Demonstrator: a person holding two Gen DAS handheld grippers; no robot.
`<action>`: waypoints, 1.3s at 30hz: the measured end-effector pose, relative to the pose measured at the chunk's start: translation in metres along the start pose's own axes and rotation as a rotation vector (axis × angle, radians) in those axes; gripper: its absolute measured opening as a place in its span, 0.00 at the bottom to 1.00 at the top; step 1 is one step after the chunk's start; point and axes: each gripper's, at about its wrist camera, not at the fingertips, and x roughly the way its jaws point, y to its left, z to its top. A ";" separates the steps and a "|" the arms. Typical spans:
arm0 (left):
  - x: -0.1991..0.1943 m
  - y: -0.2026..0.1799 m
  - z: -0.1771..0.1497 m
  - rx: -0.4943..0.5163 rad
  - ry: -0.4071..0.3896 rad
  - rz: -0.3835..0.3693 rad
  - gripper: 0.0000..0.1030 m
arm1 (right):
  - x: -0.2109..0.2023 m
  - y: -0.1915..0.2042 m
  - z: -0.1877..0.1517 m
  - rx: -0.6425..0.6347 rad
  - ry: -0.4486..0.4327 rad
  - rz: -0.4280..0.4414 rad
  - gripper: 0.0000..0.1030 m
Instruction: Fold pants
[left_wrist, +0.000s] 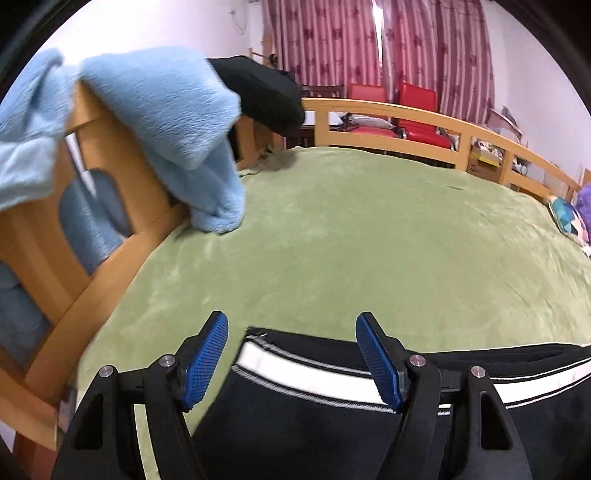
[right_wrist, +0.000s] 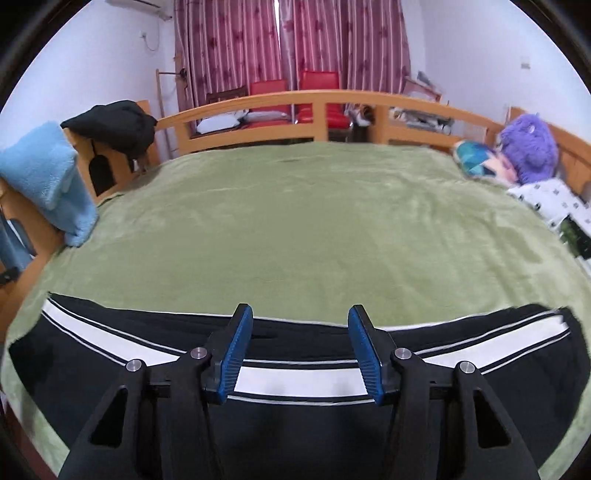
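Observation:
Black pants (right_wrist: 295, 413) with a white side stripe lie flat across the near edge of a green bed cover (right_wrist: 295, 221). In the left wrist view their left end (left_wrist: 295, 406) lies under my fingers. My left gripper (left_wrist: 291, 360) is open, hovering over that end, nothing between its blue pads (left_wrist: 207, 362). My right gripper (right_wrist: 300, 352) is open above the middle of the pants, straddling the white stripe, holding nothing.
A wooden bed frame (right_wrist: 314, 99) surrounds the bed. A light blue fleece (left_wrist: 166, 129) and a black garment (left_wrist: 266, 92) hang over the left rail. A purple plush (right_wrist: 528, 147) and pillows lie at the right. Red chairs (right_wrist: 317, 92) stand behind the far rail.

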 end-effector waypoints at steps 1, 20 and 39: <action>0.002 -0.005 0.000 0.010 0.000 -0.006 0.68 | 0.004 0.002 -0.002 0.013 0.016 0.019 0.52; 0.038 0.012 -0.027 -0.095 0.177 -0.210 0.68 | 0.112 0.089 -0.034 -0.251 0.246 0.249 0.53; 0.051 0.056 -0.044 -0.161 0.215 -0.208 0.68 | 0.103 0.118 0.002 -0.343 0.164 0.410 0.03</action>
